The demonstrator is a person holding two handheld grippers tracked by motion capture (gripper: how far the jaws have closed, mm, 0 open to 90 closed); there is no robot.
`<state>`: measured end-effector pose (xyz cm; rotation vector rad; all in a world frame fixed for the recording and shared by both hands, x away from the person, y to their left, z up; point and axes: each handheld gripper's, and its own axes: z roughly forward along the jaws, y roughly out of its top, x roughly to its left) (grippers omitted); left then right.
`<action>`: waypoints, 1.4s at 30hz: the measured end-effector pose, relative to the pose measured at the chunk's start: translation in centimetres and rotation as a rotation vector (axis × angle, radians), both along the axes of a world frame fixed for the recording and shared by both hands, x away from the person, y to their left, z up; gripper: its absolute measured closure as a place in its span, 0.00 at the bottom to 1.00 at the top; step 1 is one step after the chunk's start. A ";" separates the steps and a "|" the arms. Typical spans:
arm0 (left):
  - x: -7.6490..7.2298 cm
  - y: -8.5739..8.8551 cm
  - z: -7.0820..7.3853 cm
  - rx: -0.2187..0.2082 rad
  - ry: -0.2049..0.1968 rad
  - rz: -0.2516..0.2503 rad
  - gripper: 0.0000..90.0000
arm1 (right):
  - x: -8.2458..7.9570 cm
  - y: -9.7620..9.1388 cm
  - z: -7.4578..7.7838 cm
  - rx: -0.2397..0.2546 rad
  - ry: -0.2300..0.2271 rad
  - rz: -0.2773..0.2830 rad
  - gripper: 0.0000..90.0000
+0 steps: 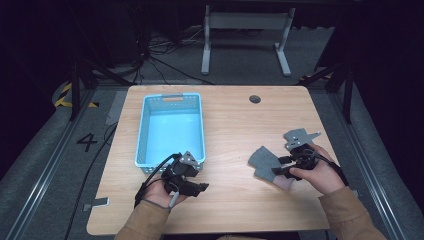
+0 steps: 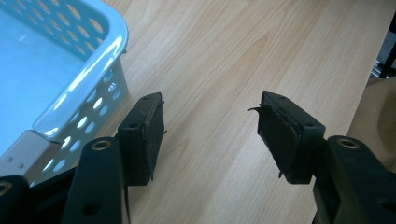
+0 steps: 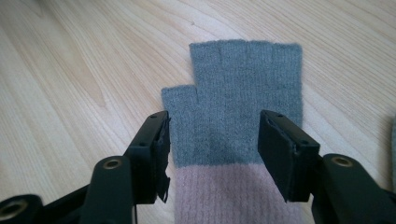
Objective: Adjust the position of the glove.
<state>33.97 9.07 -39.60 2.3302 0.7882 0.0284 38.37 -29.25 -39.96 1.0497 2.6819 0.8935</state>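
Observation:
A grey fingerless glove (image 3: 243,79) with a pink cuff lies flat on the wooden table. My right gripper (image 3: 213,116) stands open above it, one jaw on each side of the palm, and the pads do not press the knit. From above, this glove (image 1: 265,173) is right of centre beside my right gripper (image 1: 279,166). A second grey glove (image 1: 261,155) lies just beyond the first and partly overlaps it. My left gripper (image 1: 204,188) hovers open and empty (image 2: 210,105) over bare wood by the near right corner of a light blue basket (image 1: 170,96).
The perforated basket (image 2: 93,60) has nothing in it and stands left of centre. A round cable hole (image 1: 255,99) sits near the table's far edge. Bare wood (image 1: 235,130) lies between the basket and the gloves. Beyond the table are white desk legs (image 1: 206,45) and floor cables.

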 end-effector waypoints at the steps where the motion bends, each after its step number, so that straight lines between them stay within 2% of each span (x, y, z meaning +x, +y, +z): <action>1: 0.0 0.0 0.0 0.003 0.003 0.000 0.46 | 0.0 0.1 -0.1 -0.003 -0.003 0.001 0.49; 5: 0.0 0.0 0.0 0.005 0.006 -0.005 0.46 | 0.4 0.3 -1.1 -0.037 -0.019 -0.012 0.48; 10: 0.1 0.0 -0.1 0.007 0.009 -0.004 0.45 | 0.8 0.2 -1.8 -0.045 -0.016 -0.025 0.48; 13: 0.1 -0.1 -0.3 0.011 0.014 -0.006 0.45 | 1.0 0.2 -2.3 -0.066 -0.028 -0.041 0.49; 22: 0.2 -0.1 -0.3 0.014 0.016 -0.004 0.45 | 1.4 0.5 -3.5 -0.096 -0.009 -0.052 0.52; 27: 0.1 -0.1 -0.3 0.015 0.019 0.001 0.45 | 1.3 0.8 -3.7 -0.129 -0.023 -0.056 0.64; 28: 0.1 -0.1 -0.3 0.015 0.019 0.001 0.45 | 1.3 0.8 -3.7 -0.129 -0.023 -0.056 0.64; 33: 0.1 -0.1 -0.3 0.014 0.016 0.000 0.45 | 1.3 0.8 -3.5 -0.126 -0.007 -0.074 0.84; 39: 0.1 -0.1 -0.3 0.015 0.015 -0.001 0.45 | 1.4 0.9 -3.4 -0.128 -0.005 -0.068 0.94; 42: 0.2 0.0 -0.3 0.016 0.019 0.003 0.45 | 1.3 0.8 -3.0 -0.127 -0.006 -0.057 0.96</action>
